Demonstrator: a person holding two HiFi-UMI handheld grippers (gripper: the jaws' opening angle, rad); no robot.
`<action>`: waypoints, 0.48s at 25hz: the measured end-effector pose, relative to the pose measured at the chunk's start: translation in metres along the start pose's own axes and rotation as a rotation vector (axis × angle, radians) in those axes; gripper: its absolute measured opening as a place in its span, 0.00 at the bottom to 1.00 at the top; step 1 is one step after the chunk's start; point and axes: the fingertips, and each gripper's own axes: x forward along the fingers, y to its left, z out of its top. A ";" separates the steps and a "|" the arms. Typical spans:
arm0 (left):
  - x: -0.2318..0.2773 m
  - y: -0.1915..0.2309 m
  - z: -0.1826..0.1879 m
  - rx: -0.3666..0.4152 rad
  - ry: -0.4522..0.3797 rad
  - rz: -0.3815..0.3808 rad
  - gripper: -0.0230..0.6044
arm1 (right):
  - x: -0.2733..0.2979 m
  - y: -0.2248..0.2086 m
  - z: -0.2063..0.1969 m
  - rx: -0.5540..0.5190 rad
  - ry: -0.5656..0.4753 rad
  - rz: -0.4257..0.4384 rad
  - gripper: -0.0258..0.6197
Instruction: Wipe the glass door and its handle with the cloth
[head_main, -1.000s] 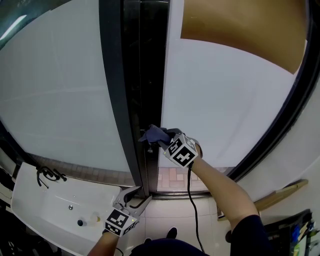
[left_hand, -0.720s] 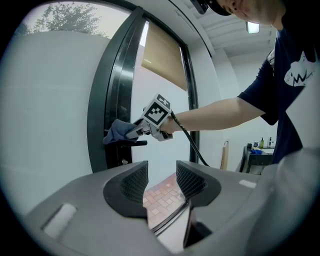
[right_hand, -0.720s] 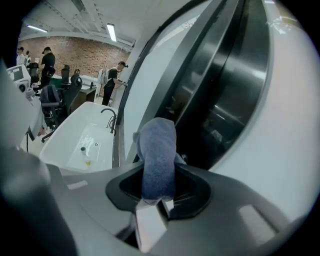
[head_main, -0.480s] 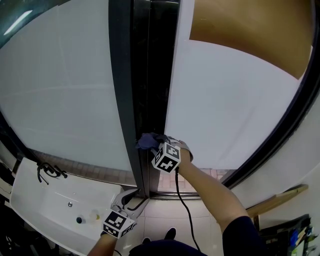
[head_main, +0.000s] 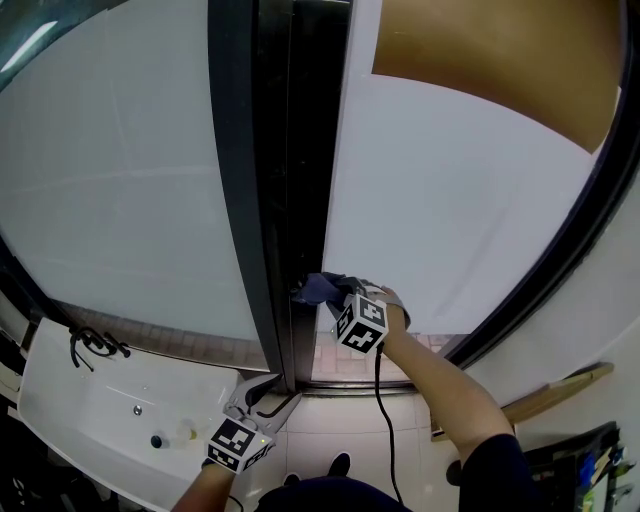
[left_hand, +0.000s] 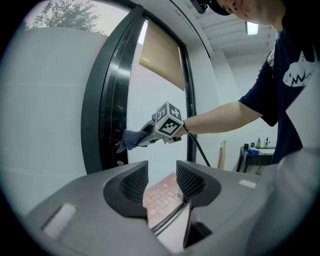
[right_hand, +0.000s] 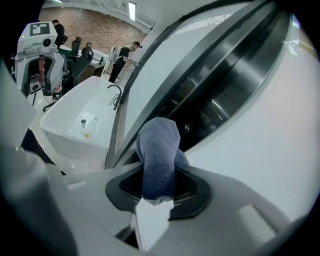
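The glass door is a frosted pane with a black frame edge running up the middle of the head view. My right gripper is shut on a blue-grey cloth and presses it against that dark edge, low on the door. In the right gripper view the cloth bulges out between the jaws, in front of dark, shiny door hardware. My left gripper hangs low near the floor, open and empty. Its own view shows the jaws apart and the cloth up ahead.
A white sink with a black tap stands at the lower left. A brown blind covers the door's top. A wooden plank leans at the lower right. A black cable trails from the right gripper.
The right gripper has shifted the cloth a little rightwards and down along the door's dark edge. The left gripper has stayed low and open.
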 end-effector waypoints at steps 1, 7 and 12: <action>0.001 -0.001 0.000 0.000 0.001 -0.005 0.31 | -0.002 -0.002 -0.007 0.006 0.008 -0.005 0.21; 0.005 -0.004 0.003 0.008 -0.002 -0.024 0.31 | -0.013 -0.017 -0.047 0.052 0.075 -0.039 0.21; 0.002 -0.003 0.002 0.005 -0.004 -0.022 0.31 | -0.029 -0.021 -0.032 0.041 0.016 -0.078 0.21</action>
